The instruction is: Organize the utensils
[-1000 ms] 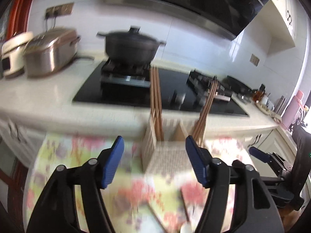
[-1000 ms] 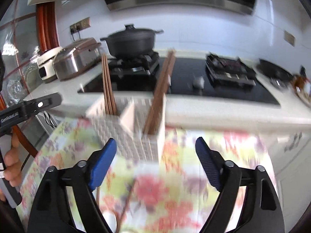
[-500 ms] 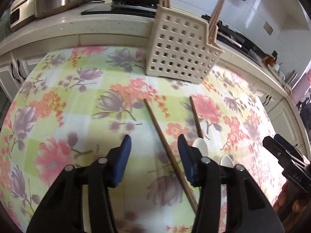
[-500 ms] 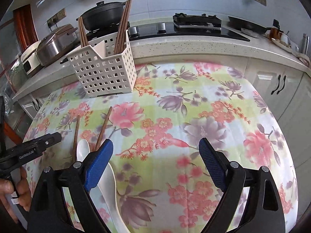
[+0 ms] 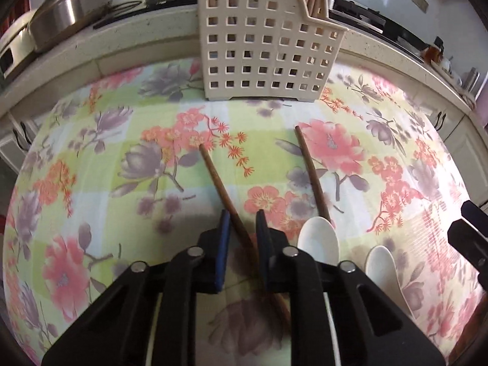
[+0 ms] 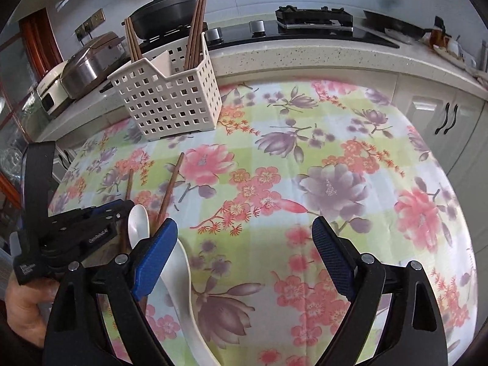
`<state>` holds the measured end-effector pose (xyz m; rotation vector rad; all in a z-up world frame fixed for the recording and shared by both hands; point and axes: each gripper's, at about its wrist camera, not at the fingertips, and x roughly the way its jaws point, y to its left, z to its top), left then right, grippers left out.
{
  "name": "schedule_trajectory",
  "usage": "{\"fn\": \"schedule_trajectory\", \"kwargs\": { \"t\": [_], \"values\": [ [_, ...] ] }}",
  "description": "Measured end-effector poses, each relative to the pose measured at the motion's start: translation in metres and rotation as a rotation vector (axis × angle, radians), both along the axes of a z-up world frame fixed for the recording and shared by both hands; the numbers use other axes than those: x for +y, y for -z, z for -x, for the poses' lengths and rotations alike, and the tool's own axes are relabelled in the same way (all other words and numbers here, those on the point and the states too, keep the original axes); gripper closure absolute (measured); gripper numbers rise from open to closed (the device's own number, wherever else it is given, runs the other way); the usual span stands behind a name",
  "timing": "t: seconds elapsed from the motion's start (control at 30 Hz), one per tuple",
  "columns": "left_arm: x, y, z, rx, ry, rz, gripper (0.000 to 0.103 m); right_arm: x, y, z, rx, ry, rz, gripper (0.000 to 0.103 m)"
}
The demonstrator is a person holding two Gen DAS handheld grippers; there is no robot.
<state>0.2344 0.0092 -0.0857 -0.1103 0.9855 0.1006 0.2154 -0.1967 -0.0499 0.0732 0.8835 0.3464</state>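
Floral tablecloth [image 5: 100, 183] is carrying a slotted utensil caddy [image 5: 262, 39] near the counter. Left gripper [image 5: 242, 228] jaws have just been closing around a loose wooden chopstick [image 5: 219, 183]; right gripper [image 6: 244, 241] is hanging wide open, empty. Next: lifting it into the caddy.

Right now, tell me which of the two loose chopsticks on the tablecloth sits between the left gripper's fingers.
The left chopstick, lying apart from the spoons. It runs between the left gripper, whose jaws have just closed around it. The other chopstick ends beside a white spoon.
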Motion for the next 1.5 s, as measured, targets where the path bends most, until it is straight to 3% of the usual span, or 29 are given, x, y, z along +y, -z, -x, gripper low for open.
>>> {"fn": "schedule_trajectory", "kwargs": {
  "t": [0.7, 0.97, 1.17, 1.27, 1.37, 1.5],
  "values": [
    [0.026, 0.000, 0.008, -0.013, 0.027, 0.067, 0.095, 0.053, -0.005, -0.025, 0.018, -0.072, 0.013, 0.019],
    [0.036, 0.000, 0.011, -0.019, 0.020, 0.085, 0.095, 0.083, 0.012, -0.045, 0.089, -0.105, 0.061, 0.019],
    [0.046, -0.001, 0.013, -0.026, 0.005, 0.102, 0.095, 0.107, 0.026, -0.050, 0.125, -0.125, 0.118, 0.042],
    [0.052, -0.004, 0.016, -0.033, -0.001, 0.108, 0.095, 0.116, 0.030, -0.051, 0.132, -0.140, 0.135, 0.046],
    [0.059, -0.007, 0.018, -0.039, -0.012, 0.113, 0.095, 0.124, 0.036, -0.055, 0.152, -0.146, 0.159, 0.062],
    [0.064, -0.009, 0.019, -0.045, -0.021, 0.120, 0.095, 0.132, 0.040, -0.055, 0.150, -0.153, 0.187, 0.069]
  ]
}}
